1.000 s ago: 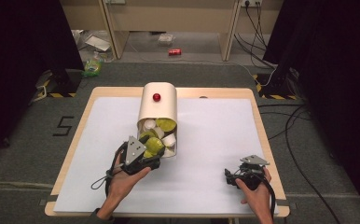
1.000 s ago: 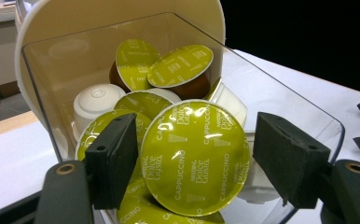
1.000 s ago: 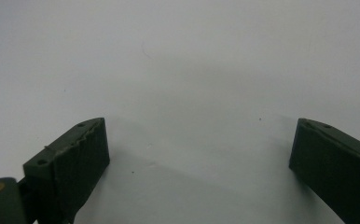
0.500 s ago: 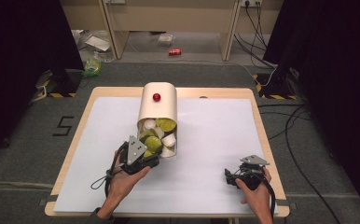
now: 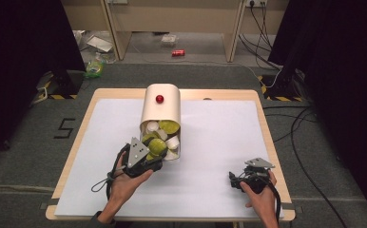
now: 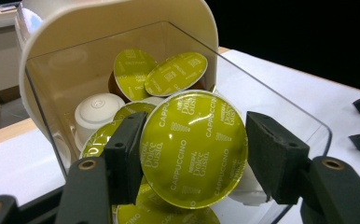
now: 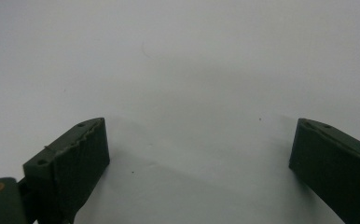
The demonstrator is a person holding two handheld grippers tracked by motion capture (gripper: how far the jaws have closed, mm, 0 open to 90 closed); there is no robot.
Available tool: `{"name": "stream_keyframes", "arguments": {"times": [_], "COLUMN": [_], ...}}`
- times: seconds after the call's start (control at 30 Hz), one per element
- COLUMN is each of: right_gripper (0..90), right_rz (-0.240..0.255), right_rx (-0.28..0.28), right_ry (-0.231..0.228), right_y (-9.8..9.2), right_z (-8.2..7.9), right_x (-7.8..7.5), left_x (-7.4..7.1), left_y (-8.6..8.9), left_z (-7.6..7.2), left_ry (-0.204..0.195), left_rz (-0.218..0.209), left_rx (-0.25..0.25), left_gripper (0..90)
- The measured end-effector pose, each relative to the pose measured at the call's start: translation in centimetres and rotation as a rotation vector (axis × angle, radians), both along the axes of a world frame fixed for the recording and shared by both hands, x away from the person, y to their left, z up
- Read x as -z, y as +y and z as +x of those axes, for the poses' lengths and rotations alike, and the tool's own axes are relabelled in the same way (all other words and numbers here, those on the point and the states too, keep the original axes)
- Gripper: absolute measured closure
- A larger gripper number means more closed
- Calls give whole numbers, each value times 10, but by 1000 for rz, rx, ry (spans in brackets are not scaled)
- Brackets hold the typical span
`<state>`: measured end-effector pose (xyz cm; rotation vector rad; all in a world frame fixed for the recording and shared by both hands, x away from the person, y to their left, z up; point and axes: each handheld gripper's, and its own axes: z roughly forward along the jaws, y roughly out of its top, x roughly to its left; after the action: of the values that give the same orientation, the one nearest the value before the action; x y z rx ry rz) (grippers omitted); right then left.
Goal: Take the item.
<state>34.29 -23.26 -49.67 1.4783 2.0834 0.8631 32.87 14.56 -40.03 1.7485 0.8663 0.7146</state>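
Lit evenly from above, desk (image 5: 219, 142) sheet bright, surroundings dark. Glare on the clear bin (image 6: 280, 116) wall and foil lids. Soft focus, slightly grainy; faint shadows.

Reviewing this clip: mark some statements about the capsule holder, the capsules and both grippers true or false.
1. The left gripper is shut on a round green-lidded Cappuccino capsule. True.
2. The cream plastic capsule holder stands upright. False: it lies on its side, mouth toward the person.
3. The right gripper holds a capsule. False: its jaws stand open over the bare white table cover.
4. A red knob sits on the holder. True.
5. The holder contains only green-lidded capsules. False: white capsules are inside too.
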Motion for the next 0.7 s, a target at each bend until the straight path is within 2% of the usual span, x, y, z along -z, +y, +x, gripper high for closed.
{"name": "stream_keyframes", "arguments": {"times": [0.27, 0.43, 0.7], "right_gripper": [50, 49, 49], "right_rz": [0, 0, 1], "right_rx": [0, 0, 0], "right_ry": [0, 0, 0], "right_y": [0, 0, 0], "right_z": [0, 0, 0], "right_x": [0, 0, 0], "left_x": [-9, -13, -19], "left_y": [6, 14, 27], "left_z": [-3, -3, -5], "left_ry": [-11, -12, -31], "left_rz": [-16, -34, -37], "left_rx": [9, 2, -18], "left_gripper": [403, 403, 404]}}
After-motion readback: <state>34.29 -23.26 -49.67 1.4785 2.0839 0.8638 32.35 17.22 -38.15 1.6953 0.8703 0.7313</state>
